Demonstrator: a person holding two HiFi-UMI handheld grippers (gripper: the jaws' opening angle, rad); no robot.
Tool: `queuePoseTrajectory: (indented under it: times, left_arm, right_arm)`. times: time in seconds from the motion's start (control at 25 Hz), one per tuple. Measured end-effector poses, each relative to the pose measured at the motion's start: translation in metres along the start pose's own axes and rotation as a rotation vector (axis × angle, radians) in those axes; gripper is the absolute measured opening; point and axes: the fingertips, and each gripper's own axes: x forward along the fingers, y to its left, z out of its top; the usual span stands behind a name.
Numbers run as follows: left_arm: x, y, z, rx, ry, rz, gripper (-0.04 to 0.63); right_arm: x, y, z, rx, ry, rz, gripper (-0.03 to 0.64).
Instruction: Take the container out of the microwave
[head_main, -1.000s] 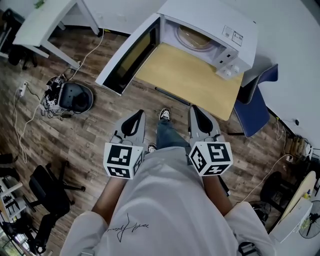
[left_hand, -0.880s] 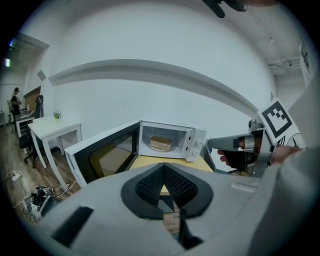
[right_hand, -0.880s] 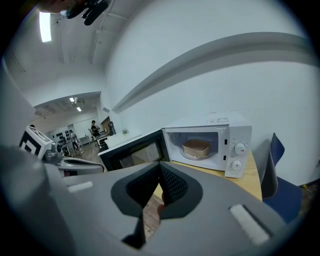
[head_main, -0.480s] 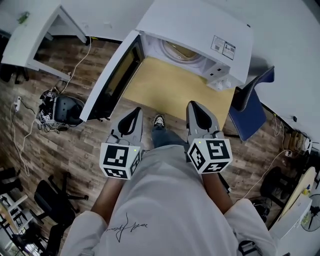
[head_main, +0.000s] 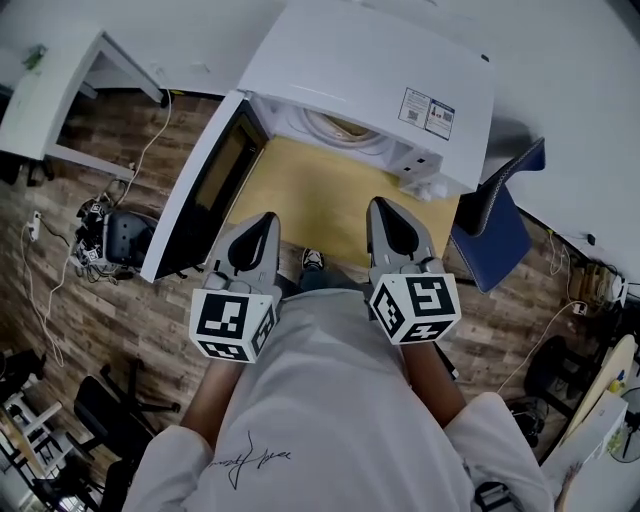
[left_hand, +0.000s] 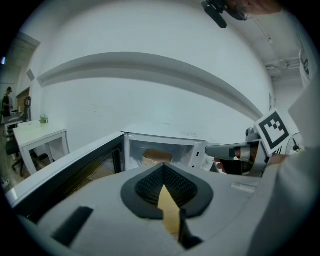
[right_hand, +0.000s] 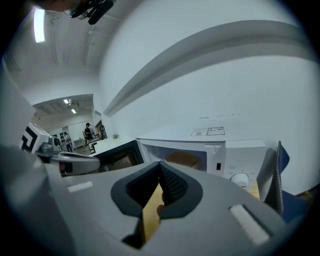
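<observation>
Head view: microwave (head_main: 370, 80) sits on a yellow-wood desk (head_main: 320, 200), with its door (head_main: 200, 200) swung wide open to the left. The person stands square in front of it. Both grippers are held out side by side over the desk's near edge, pointing at the open cavity. Left gripper (head_main: 262, 225) lines up with the door side of the cavity, right gripper (head_main: 382, 208) with the control-panel side. Neither touches the microwave.

Left gripper view: jaws pinched together at the tips with nothing between them. Only a sliver of desk shows past the pads. Container (left_hand: 157, 157) is inside the cavity, tan and low, set toward the back and well apart from the jaws.

Right gripper view: jaws likewise closed tip to tip and empty. The container shows through the opening, left of the panel with its white knob (right_hand: 240, 179).

Surroundings, head view: blue chair (head_main: 495, 215) just right of the desk, white table (head_main: 50, 85) far left, and a dark round device (head_main: 130, 240) on the wood floor (head_main: 90, 310).
</observation>
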Motion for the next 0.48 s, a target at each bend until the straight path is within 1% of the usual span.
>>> queuePoseTrajectory:
  times: [0.12,0.24,0.36,0.48]
  left_arm:
    - [0.005,-0.003,0.004,0.016,-0.004,-0.003,-0.008]
    - [0.010,-0.005,0.001,0.036,0.010,-0.008,-0.008]
    - [0.012,-0.006,0.000,0.038,0.020,-0.012,-0.008]
    - [0.014,-0.004,0.000,0.038,0.023,-0.013,-0.008]
  right_arm:
    - [0.003,-0.004,0.000,-0.014,-0.003,0.004,0.011]
    - [0.006,-0.007,-0.005,-0.066,0.010,0.002,0.011]
    - [0.013,-0.007,-0.011,-0.097,0.043,0.013,0.011]
    - [0.023,-0.008,-0.014,-0.137,0.055,0.012,0.011]
